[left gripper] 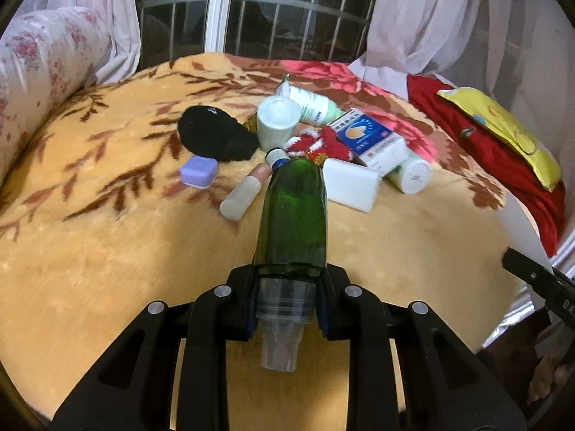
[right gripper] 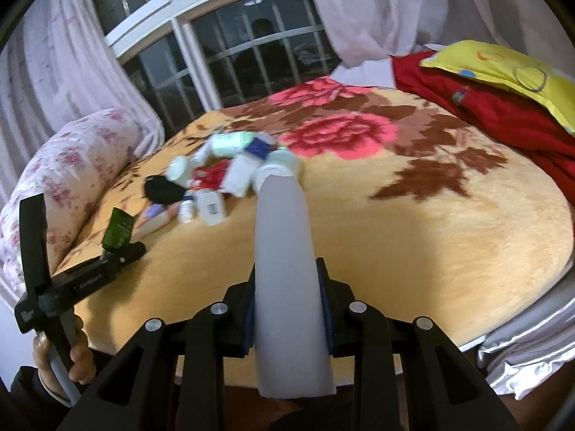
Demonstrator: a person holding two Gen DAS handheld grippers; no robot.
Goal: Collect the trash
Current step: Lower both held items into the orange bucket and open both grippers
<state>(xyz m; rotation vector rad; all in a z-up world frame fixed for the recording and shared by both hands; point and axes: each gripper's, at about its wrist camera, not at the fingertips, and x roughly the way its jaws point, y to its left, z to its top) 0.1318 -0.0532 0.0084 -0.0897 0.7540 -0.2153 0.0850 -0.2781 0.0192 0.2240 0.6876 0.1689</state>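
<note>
My left gripper (left gripper: 287,280) is shut on a green bottle (left gripper: 293,212) near its clear cap, holding it over the bed. My right gripper (right gripper: 289,294) is shut on a pale grey-white bottle (right gripper: 284,258). The left gripper and green bottle (right gripper: 118,230) also show in the right wrist view. On the bed lies a pile of trash: a black cloth (left gripper: 215,134), a white jar (left gripper: 278,122), a blue and white box (left gripper: 370,140), white bottles (left gripper: 411,174), a white block (left gripper: 350,183), a purple case (left gripper: 198,171) and a beige tube (left gripper: 246,192).
A yellow floral blanket (left gripper: 107,215) covers the bed. A rolled floral quilt (left gripper: 43,68) lies at the left. A red cloth (left gripper: 503,158) with a yellow pillow (left gripper: 503,122) lies at the right. A barred window (left gripper: 251,10) and curtains stand behind.
</note>
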